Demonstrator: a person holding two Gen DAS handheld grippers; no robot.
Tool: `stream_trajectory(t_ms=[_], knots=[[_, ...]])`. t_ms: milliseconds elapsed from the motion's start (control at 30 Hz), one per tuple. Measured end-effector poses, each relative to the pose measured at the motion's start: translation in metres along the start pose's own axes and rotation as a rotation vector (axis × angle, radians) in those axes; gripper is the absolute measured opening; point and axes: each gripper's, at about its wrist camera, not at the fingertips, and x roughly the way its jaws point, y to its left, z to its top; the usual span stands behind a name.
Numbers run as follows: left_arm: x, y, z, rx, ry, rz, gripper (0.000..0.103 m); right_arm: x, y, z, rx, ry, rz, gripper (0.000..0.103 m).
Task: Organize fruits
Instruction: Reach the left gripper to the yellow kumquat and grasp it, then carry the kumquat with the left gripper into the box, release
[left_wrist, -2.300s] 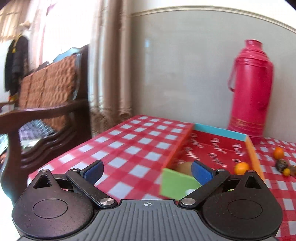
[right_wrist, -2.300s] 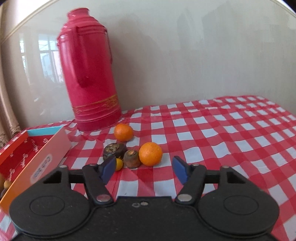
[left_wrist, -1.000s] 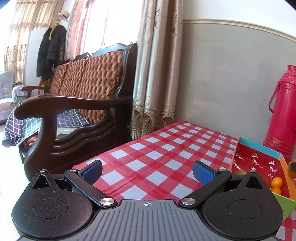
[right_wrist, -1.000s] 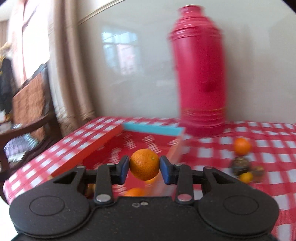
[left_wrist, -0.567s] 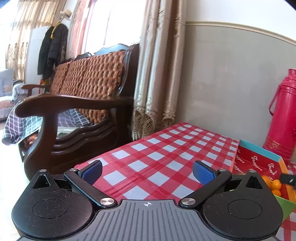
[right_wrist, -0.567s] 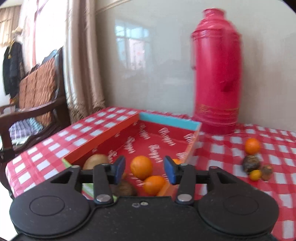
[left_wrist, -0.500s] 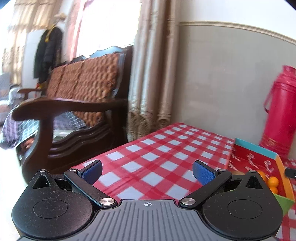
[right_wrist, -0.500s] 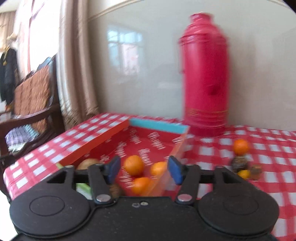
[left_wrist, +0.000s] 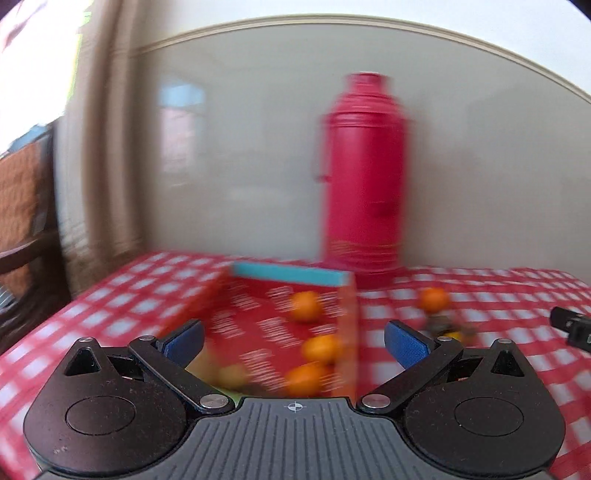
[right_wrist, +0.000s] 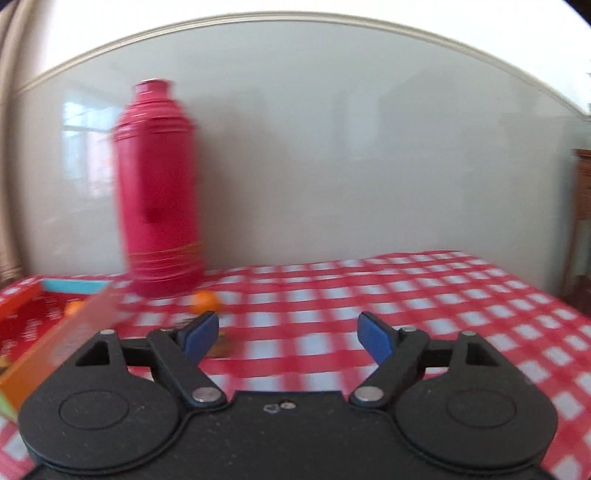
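While both views are motion-blurred, the left gripper (left_wrist: 293, 341) reads as spread wide with nothing between its blue pads, and the right gripper (right_wrist: 286, 332) is likewise wide apart and empty. Red box (left_wrist: 258, 321) sits at 12 o'clock of the left gripper, holding several oranges (left_wrist: 319, 349) toward its right wall, plus a paler fruit (left_wrist: 231, 374) near the front. Loose orange (left_wrist: 434, 298) lies on the checkered tablecloth (right_wrist: 406, 295) at 1 o'clock, just right of the box, with small dark fruits (left_wrist: 441, 326) near it, too blurred to identify. Red thermos (right_wrist: 159, 188) stands upright at the wall behind, 11 o'clock in the right view.
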Motion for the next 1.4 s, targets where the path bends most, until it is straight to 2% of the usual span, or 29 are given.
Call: stream_trajectory(t_ms=[100,233,300,333,400,500,567,633,700,900,933,967,1167,1400], knots=[[0.014,-0.050,0.007,0.072,0.003,-0.078,0.103,-0.004,-0.026,-0.002,0.038,-0.021,-0.085,0.091],[0.038,-0.105,0.006,0.139,0.047,-0.159,0.102,-0.010,-0.053,-0.007,0.066,-0.036,-0.138,0.092],[0.052,-0.129,0.004,0.168,0.072,-0.172,0.088,-0.010,-0.064,-0.009,0.080,-0.036,-0.152,0.092],[0.059,-0.139,0.003,0.182,0.089,-0.173,0.077,-0.010,-0.068,-0.010,0.087,-0.037,-0.153,0.092],[0.074,-0.155,-0.001,0.181,0.143,-0.185,0.070,-0.011,-0.076,-0.010,0.099,-0.041,-0.152,0.092],[0.094,-0.165,-0.008,0.166,0.192,-0.160,0.057,-0.013,-0.087,-0.011,0.112,-0.049,-0.154,0.092],[0.104,-0.163,-0.014,0.146,0.230,-0.136,0.039,-0.015,-0.091,-0.011,0.123,-0.053,-0.156,0.092],[0.117,-0.163,-0.017,0.130,0.269,-0.124,0.032,-0.015,-0.095,-0.011,0.132,-0.048,-0.151,0.092],[0.126,-0.164,-0.021,0.112,0.291,-0.115,0.032,-0.015,-0.096,-0.012,0.139,-0.042,-0.144,0.092],[0.133,-0.172,-0.022,0.122,0.289,-0.110,0.032,-0.015,-0.090,-0.011,0.140,-0.039,-0.109,0.092],[0.132,-0.172,-0.023,0.121,0.286,-0.108,0.030,-0.015,-0.088,-0.011,0.136,-0.037,-0.105,0.092],[0.133,-0.173,-0.022,0.119,0.284,-0.111,0.021,-0.015,-0.086,-0.011,0.132,-0.038,-0.101,0.092],[0.128,-0.174,-0.022,0.121,0.267,-0.117,0.021,-0.014,-0.078,-0.011,0.119,-0.038,-0.087,0.092],[0.109,-0.156,-0.004,0.103,0.214,-0.107,0.021,-0.010,-0.071,-0.012,0.102,-0.026,-0.067,0.092]])
